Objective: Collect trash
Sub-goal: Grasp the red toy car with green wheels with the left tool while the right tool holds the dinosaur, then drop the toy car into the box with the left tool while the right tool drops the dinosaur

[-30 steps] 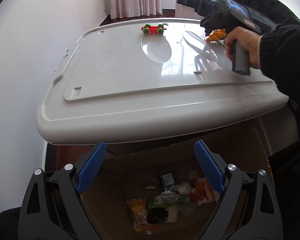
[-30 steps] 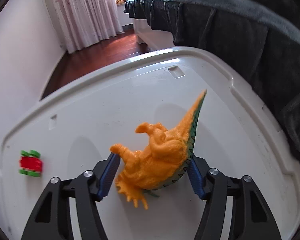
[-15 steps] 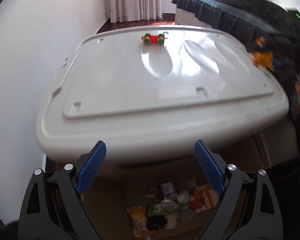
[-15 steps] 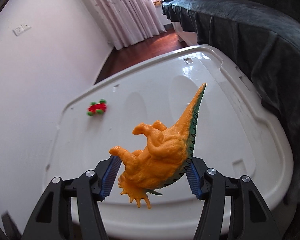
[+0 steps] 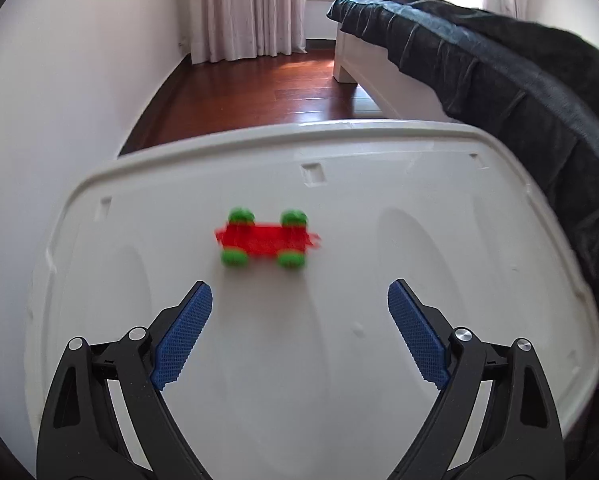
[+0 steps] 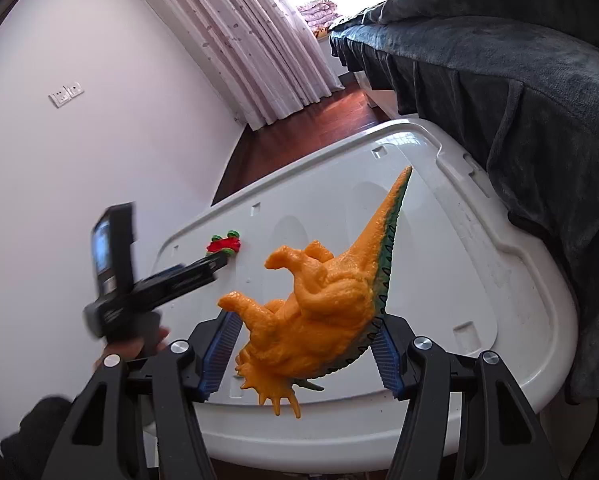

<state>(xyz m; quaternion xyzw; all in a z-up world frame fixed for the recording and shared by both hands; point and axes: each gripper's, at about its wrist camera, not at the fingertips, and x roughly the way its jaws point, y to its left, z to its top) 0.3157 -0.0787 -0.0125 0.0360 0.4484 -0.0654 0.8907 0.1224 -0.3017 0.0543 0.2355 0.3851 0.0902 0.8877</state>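
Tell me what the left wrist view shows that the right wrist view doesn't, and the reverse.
Left wrist only: the left gripper from behind, jaws open and empty, just short of the red toy car.

Right wrist only: the right gripper shut on the orange dinosaur toy, held above the lid; the left gripper seen from the side in a hand; a wall socket.

Both: the car on the white bin lid, the curtains, the dark blanket and the wooden floor.

the toy car [image 5: 266, 239] lies on the lid [image 5: 339, 360], toward its far left part; the left gripper [image 5: 299, 312] is just before the car; the dinosaur [image 6: 319, 304] is between the right gripper [image 6: 305, 354] pads, above the lid's near edge; the bed [image 5: 499, 72] stands right of the lid.
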